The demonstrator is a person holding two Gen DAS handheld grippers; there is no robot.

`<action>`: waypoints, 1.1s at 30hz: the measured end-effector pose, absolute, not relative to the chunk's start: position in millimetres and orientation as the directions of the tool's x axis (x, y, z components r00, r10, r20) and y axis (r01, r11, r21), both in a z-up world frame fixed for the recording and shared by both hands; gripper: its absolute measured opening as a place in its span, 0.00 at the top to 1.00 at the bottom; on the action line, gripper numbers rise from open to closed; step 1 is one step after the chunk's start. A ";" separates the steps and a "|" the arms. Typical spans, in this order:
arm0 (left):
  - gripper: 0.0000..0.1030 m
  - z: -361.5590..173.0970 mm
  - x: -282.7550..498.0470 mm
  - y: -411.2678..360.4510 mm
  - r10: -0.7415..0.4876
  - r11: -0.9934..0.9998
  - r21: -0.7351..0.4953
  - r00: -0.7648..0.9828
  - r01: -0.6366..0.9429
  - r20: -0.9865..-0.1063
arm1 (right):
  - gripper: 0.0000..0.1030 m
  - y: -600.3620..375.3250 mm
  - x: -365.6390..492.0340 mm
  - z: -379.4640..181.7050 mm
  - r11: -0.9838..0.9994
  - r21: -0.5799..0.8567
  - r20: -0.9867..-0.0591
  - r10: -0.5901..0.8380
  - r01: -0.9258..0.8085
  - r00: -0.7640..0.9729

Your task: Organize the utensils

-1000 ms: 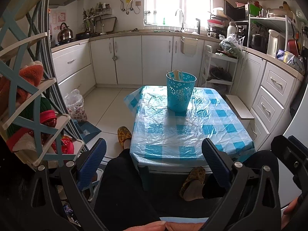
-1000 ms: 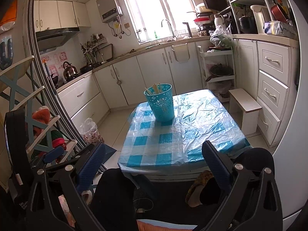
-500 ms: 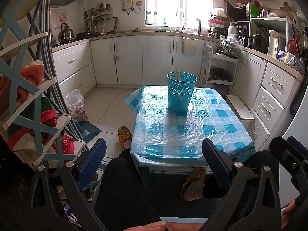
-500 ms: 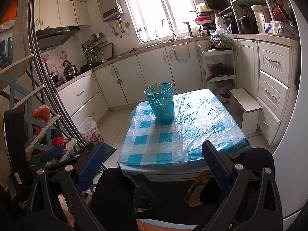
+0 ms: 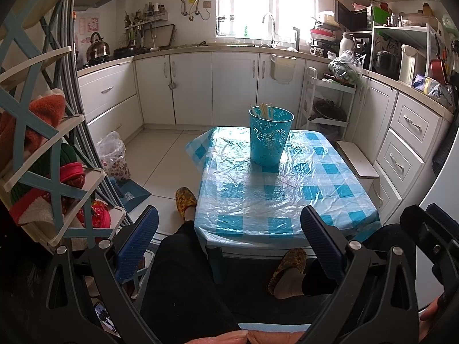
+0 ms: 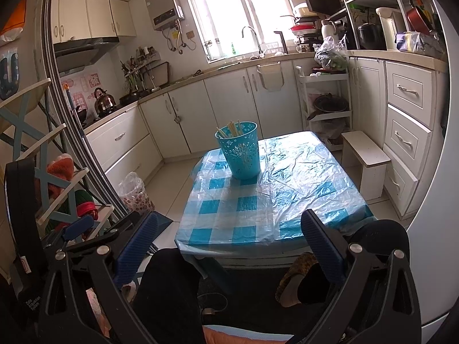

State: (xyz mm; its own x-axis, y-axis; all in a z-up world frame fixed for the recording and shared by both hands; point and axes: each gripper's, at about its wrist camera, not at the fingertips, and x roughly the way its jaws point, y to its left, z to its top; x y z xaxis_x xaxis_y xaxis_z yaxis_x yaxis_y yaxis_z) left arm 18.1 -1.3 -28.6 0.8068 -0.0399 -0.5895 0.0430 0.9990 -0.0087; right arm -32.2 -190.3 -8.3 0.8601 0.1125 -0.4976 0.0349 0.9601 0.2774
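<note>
1. Our left gripper hangs low over our lap, jaws spread wide with nothing between them; the table starts just ahead of its tips.
2. The teal basket stands upright on the far half of the table, straight ahead and slightly right of that claw's centre line, well apart from it.
3. The chopsticks stand in the basket, long axes near vertical and leaning a little left, so we judge any grasp has to come from above.
4. Our right gripper is likewise spread and empty; from it the basket sits ahead, near centre.
5. Neither hand looks clearly nearer.
</note>
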 end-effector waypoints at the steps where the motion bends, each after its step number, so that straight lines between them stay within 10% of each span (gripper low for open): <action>1: 0.07 -28.4 18.6 -1.4 -0.040 0.999 -0.008 0.807 0.044 -0.589 | 0.07 -190.1 -32.1 -8.2 0.960 0.278 -0.498 0.112 0.036 0.860; 33: 0.07 -29.8 17.2 0.9 -0.040 0.999 -0.009 0.805 0.043 -0.592 | 0.07 -192.7 -31.6 -15.6 0.960 0.278 -0.508 0.121 0.029 0.853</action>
State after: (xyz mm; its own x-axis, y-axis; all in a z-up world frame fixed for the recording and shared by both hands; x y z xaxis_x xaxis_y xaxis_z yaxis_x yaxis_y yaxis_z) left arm 17.2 0.9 -29.8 0.8049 -0.0404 -0.5920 0.0431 0.9990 -0.0095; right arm -31.6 -192.7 -15.6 0.8526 0.1214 -0.5083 0.0292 0.9601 0.2782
